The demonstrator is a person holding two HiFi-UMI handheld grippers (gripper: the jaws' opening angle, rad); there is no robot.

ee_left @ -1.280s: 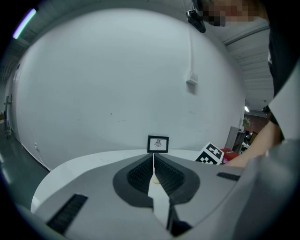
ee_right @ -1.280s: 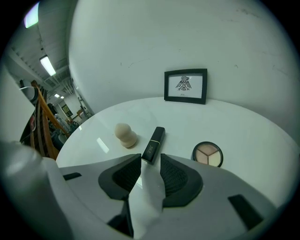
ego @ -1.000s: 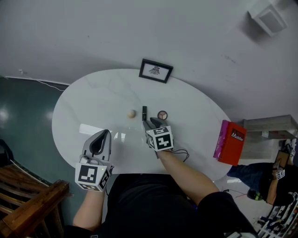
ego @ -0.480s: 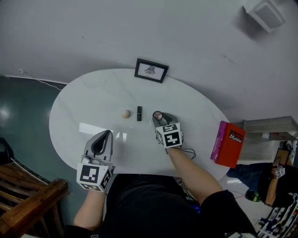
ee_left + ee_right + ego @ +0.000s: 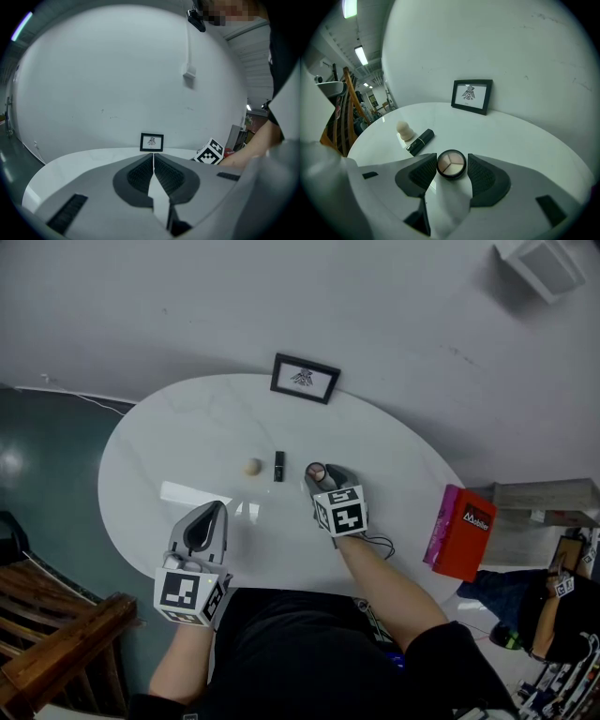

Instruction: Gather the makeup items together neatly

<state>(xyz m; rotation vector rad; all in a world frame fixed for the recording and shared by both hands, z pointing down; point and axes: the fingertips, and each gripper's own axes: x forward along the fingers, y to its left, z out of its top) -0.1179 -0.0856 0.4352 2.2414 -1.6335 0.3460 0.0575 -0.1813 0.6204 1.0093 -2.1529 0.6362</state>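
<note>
**A:** Where is the compact [image 5: 451, 165] now?

**B:** It lies flat on the counter [image 5: 187, 437], between the pads of the right tongs [image 5: 453, 157]. The lipstick [image 5: 420, 141] and the sponge [image 5: 405, 130] are near it on its left. The three things are close together but do not touch.

**A:** Do the tongs hold it?

**B:** No. The right tongs have just been opening and are released. The compact sits between the jaws, one pad very near its rim and a gap at the other. The left tongs [image 5: 153, 159] are clenched on nothing, over the near part of the counter.

**A:** What can go wrong from here?

**B:** I think the danger is in the pulling back. If the right tongs leave at a slant, a pad can catch the rim and drag the compact out of line. The counter looks glossy, so the compact probably slides easily. A sideways move to the left can also push the lipstick into the sponge and spoil the neat group.
</note>
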